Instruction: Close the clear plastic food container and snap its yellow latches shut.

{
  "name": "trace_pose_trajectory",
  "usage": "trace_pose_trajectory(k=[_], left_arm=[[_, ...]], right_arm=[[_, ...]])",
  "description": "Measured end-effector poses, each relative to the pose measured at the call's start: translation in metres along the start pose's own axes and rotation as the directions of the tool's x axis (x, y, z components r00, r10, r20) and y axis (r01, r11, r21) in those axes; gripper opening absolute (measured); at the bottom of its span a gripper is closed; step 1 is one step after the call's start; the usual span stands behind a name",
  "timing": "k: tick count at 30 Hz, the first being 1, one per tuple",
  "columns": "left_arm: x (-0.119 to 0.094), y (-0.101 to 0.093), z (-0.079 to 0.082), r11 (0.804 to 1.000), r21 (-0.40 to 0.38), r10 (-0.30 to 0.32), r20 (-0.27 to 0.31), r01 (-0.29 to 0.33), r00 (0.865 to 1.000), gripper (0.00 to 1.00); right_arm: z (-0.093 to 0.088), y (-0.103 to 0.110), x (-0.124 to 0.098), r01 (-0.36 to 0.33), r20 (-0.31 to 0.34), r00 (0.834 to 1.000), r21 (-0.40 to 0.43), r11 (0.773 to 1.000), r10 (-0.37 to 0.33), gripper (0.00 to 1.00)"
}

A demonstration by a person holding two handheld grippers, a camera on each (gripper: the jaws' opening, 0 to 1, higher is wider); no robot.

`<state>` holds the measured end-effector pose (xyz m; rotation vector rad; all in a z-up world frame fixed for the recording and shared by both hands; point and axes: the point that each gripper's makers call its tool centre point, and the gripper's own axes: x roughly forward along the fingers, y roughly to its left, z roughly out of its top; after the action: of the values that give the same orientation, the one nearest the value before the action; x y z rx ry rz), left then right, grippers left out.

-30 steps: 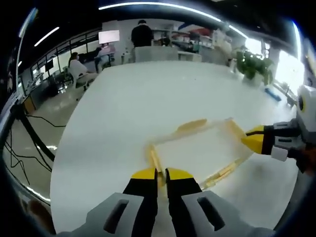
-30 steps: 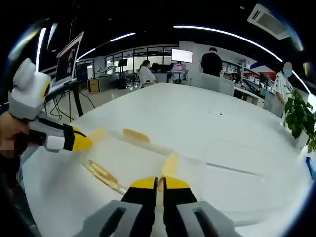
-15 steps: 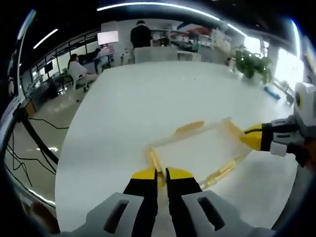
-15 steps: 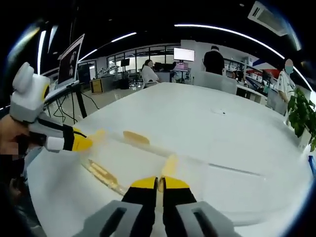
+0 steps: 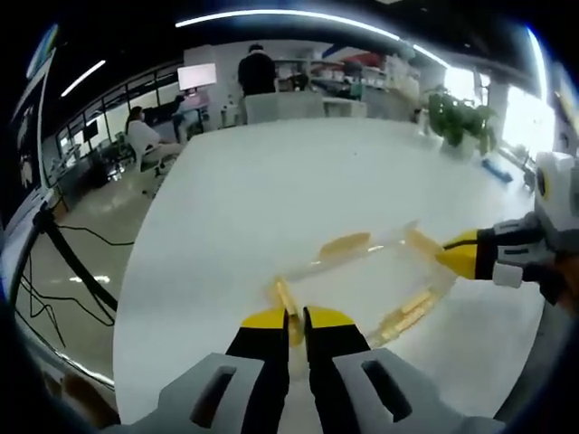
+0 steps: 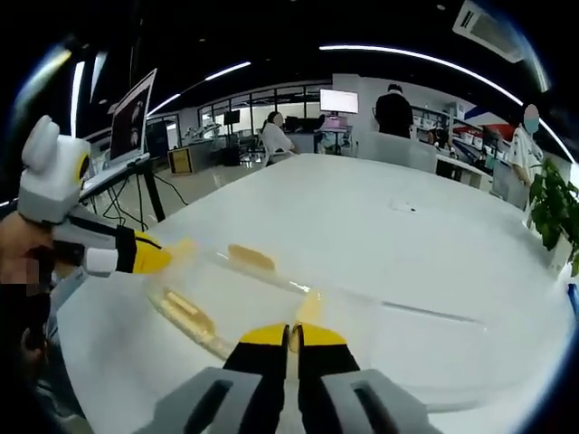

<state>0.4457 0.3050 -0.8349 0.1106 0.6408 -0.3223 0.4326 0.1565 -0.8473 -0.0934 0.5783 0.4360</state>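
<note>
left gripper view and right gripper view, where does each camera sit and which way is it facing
Left gripper view: rides the left gripper, looking along its shut jaws over the clear container on the white table; the right gripper enters from the right.
Right gripper view: rides the right gripper, jaws shut, facing the container from its opposite end; the left gripper enters from the left.
Shared: container, yellow latches, table.
</note>
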Motion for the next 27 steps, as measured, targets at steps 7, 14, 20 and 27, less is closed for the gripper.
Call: trace_pose_trajectory(k=[7,14,20,27], left_arm=[[-0.006,-0.001,0.003,1.000,0.016,-0.001,0.007,0.001,1.000,0.02],[-0.009,-0.004,0.009,1.000,0.031,-0.003,0.020,0.002,1.000,0.02],[-0.011,-0.003,0.014,0.999,0.049,0.003,0.030,-0.005,1.000,0.02],[-0.015,-0.001,0.020,0.999,0.046,0.015,0.048,-0.017,0.999,0.02]], right_arm=[[0.006,0.000,-0.002,-0.011,0.009,1.000,0.005,1.000,0.011,0.00],[0.011,0.000,-0.003,-0.018,0.017,1.000,-0.003,1.000,0.018,0.00],[0.013,0.000,-0.003,-0.026,0.019,0.999,-0.007,1.000,0.026,0.00],[0.019,0.002,-0.007,-0.030,0.034,0.999,-0.005,1.000,0.030,0.00]])
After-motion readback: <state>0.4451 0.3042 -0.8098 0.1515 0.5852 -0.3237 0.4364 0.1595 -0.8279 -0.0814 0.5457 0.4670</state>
